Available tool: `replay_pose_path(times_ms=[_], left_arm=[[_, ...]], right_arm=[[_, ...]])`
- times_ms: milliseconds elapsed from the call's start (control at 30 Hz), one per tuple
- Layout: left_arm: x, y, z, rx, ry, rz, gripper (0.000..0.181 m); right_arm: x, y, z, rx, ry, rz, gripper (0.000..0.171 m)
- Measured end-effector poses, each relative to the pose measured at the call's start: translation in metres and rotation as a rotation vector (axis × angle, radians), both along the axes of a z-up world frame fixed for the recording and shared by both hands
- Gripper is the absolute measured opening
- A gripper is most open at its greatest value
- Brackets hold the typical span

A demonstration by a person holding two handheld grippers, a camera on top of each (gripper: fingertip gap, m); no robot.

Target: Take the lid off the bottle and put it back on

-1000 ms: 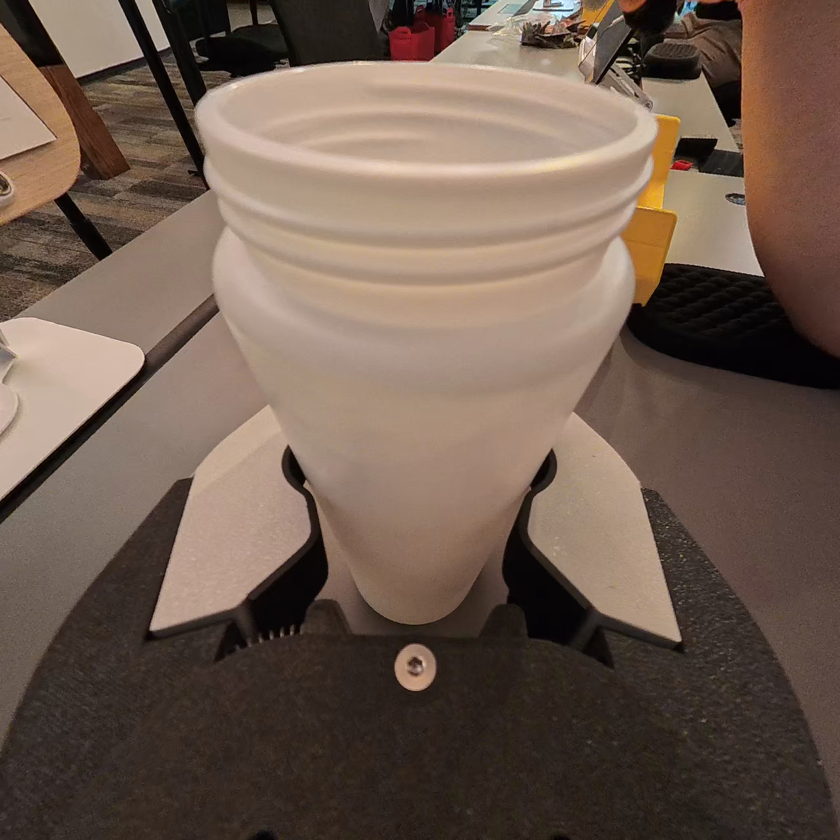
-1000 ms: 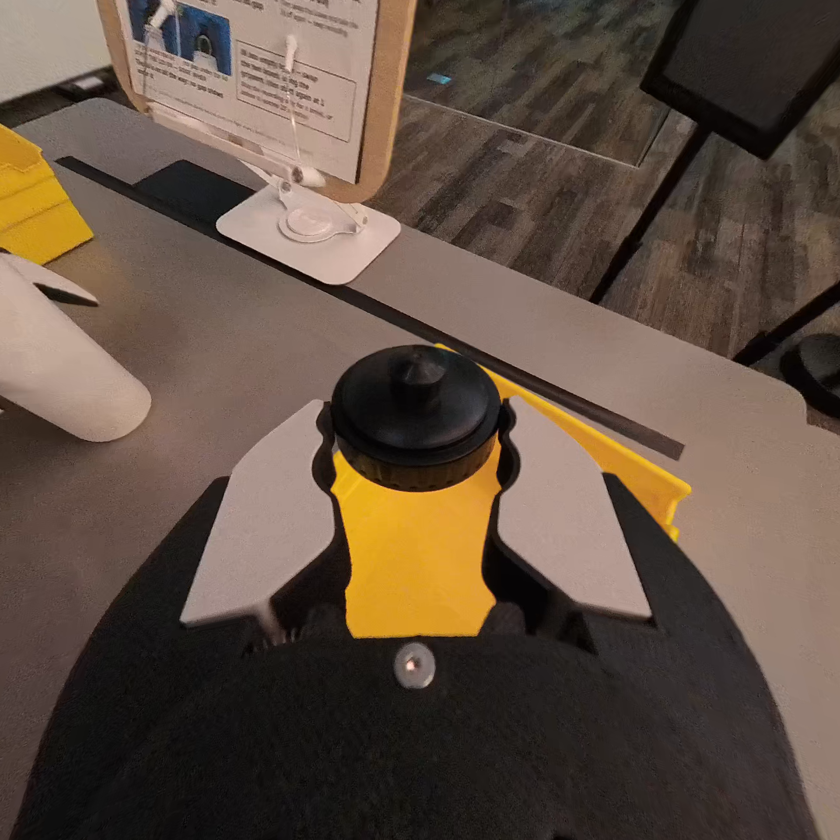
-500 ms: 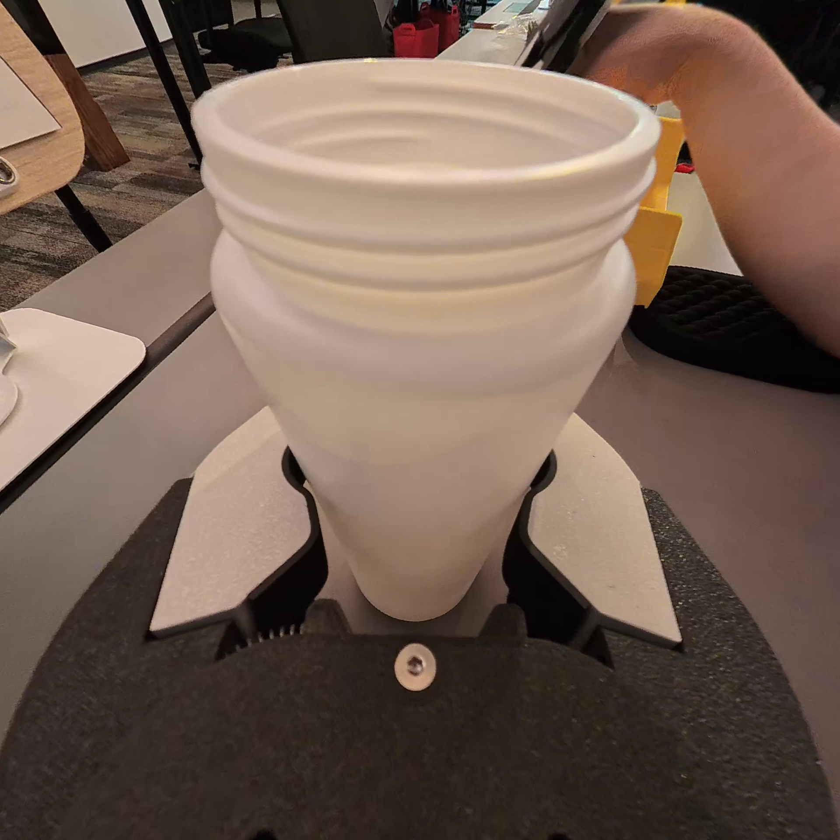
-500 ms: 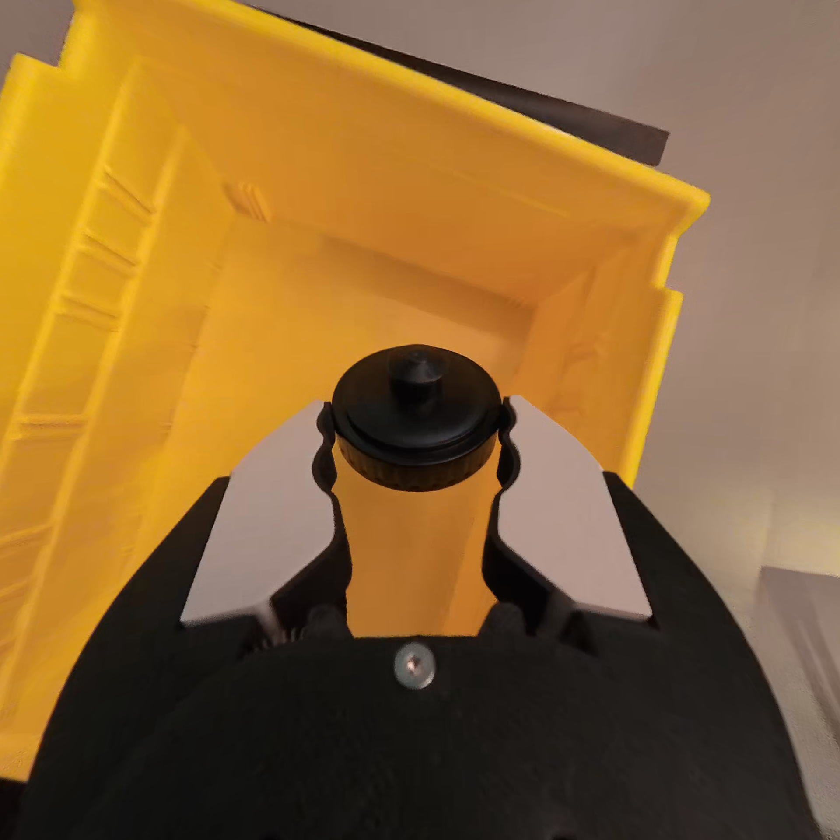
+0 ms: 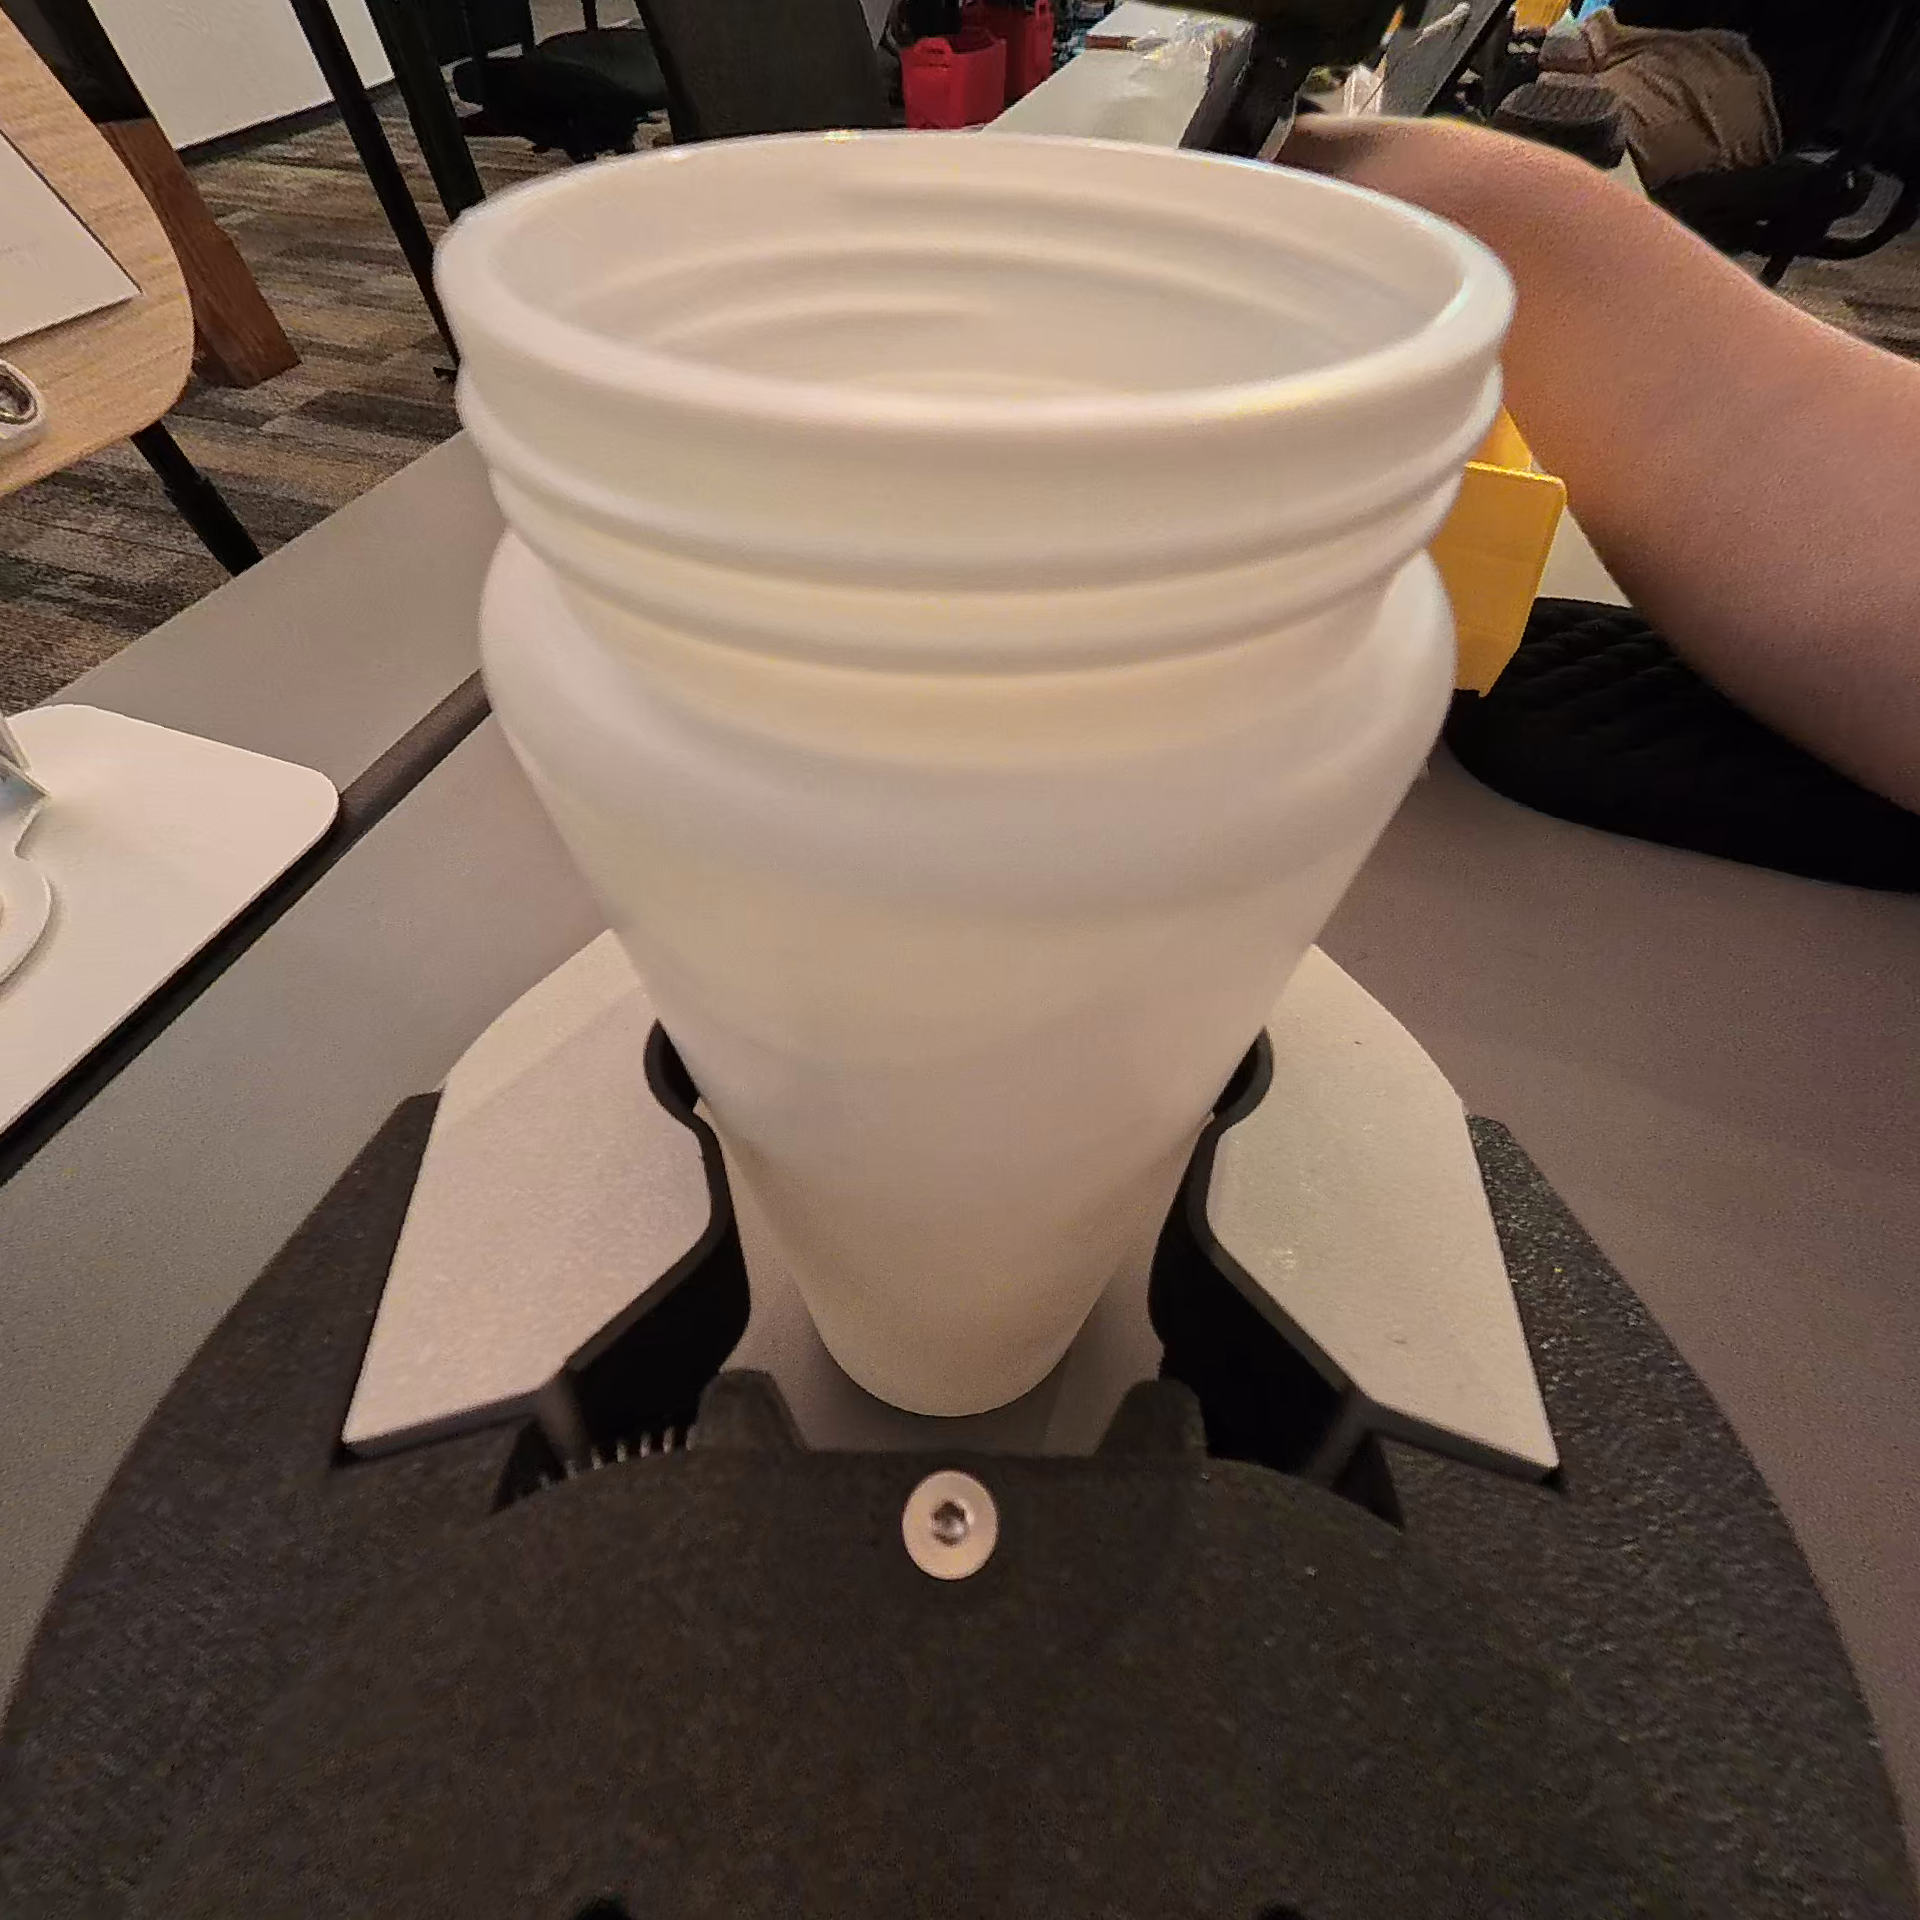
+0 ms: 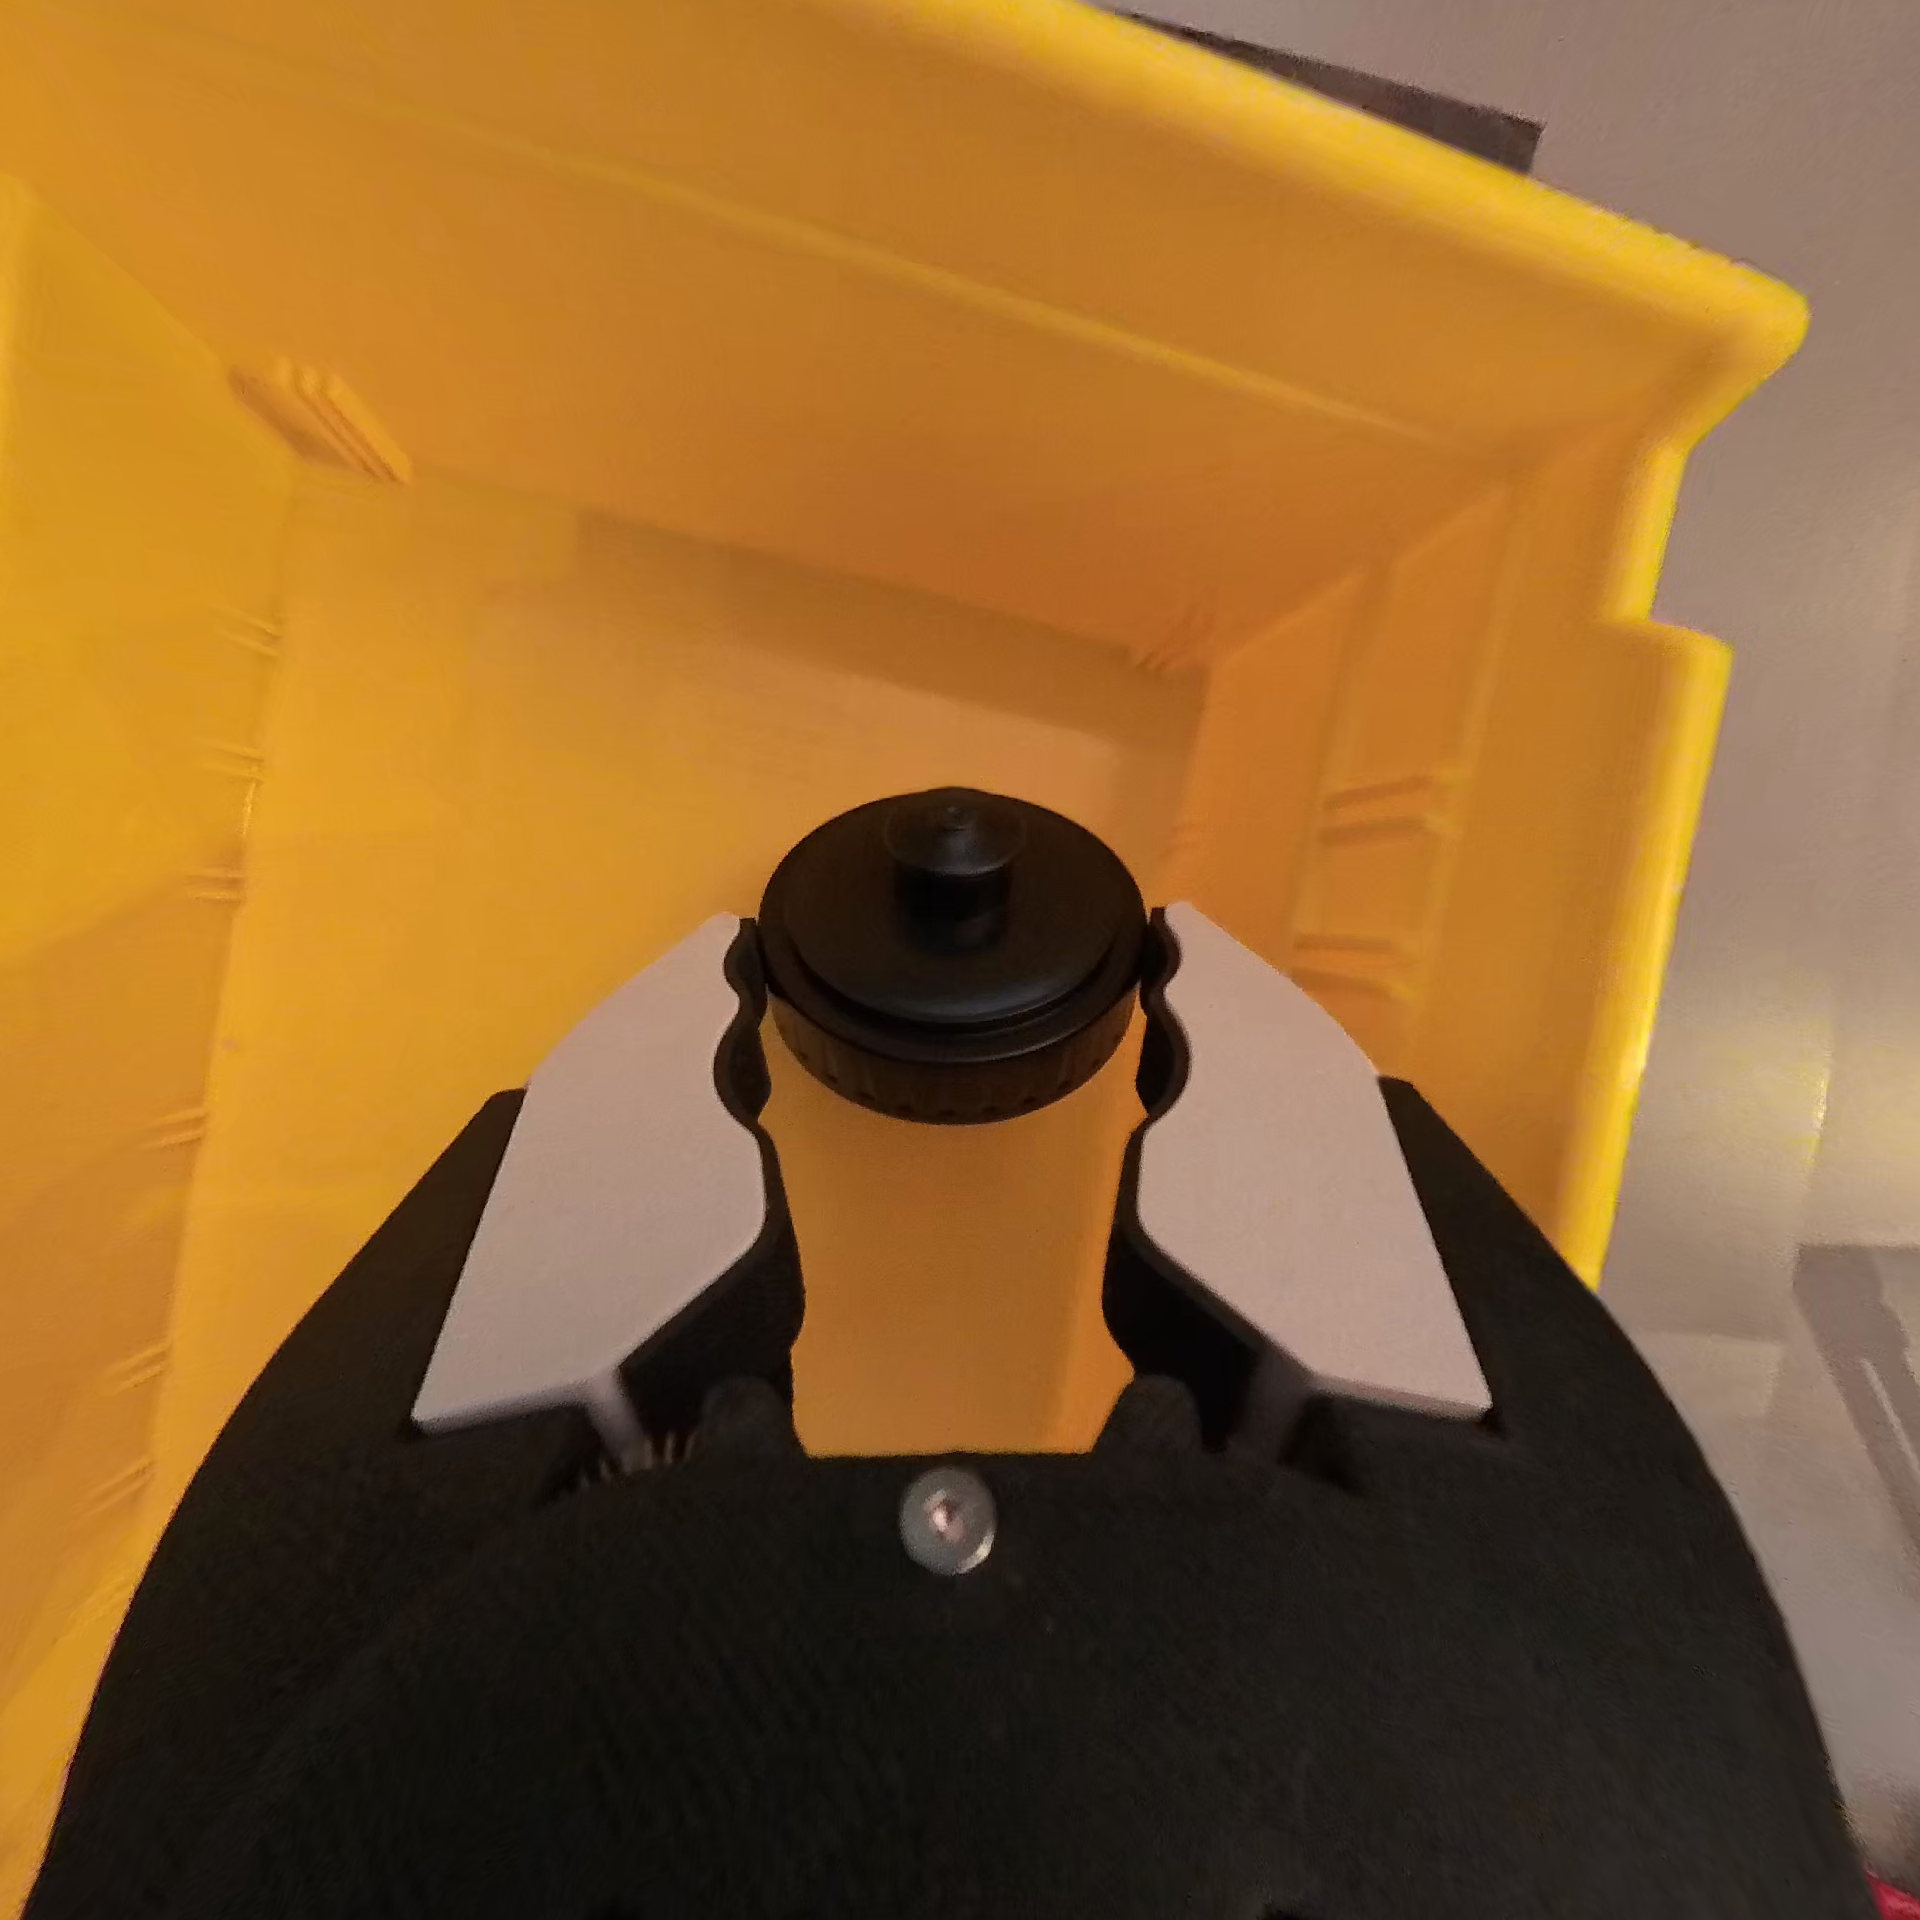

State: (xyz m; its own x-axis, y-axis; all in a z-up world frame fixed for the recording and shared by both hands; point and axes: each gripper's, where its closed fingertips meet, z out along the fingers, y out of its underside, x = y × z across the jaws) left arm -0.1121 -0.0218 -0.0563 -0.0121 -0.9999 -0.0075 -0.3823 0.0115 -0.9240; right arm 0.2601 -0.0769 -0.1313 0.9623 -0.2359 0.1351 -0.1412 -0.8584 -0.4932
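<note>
In the left wrist view my left gripper (image 5: 961, 1039) is shut on the lower body of a white bottle (image 5: 966, 779). Both pads press its sides. The bottle's wide threaded mouth (image 5: 966, 270) is open and bears no lid. In the right wrist view my right gripper (image 6: 951, 935) is shut on the black lid (image 6: 945, 966), a ribbed screw cap with a spout on top. Its pads press the cap's rim on both sides. The lid hangs over the inside of a yellow bin (image 6: 935, 364).
The bottle is above a grey table (image 5: 1558, 1039). A person's arm (image 5: 1662, 468) reaches behind the bottle towards the yellow bin (image 5: 1496, 561). A black mat (image 5: 1683, 769) lies at the right, a white stand base (image 5: 135, 831) at the left.
My right gripper has carried the lid from above the table to over the yellow bin and closer into it. The arm has come across behind the bottle. The bottle stays held.
</note>
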Motion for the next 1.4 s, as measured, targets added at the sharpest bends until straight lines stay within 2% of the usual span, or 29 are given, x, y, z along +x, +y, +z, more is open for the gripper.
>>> replay_pose_path(times_ms=[267,1133,1267,1400], left_arm=[[0.000,0.000,0.000,0.000,0.002,0.000,0.098],[0.000,0.000,0.000,-0.009,-0.001,0.001,0.098],[0.000,0.001,0.000,-0.009,-0.005,0.004,0.098],[0.000,0.003,0.000,-0.011,-0.011,0.012,0.098]], right_arm=[[0.001,-0.001,-0.020,-0.036,0.065,-0.080,0.070],[0.004,0.002,-0.027,-0.024,0.087,-0.165,0.070],[0.006,0.002,-0.019,-0.025,0.047,-0.169,0.070],[0.003,0.003,0.011,0.014,-0.006,-0.155,0.073]])
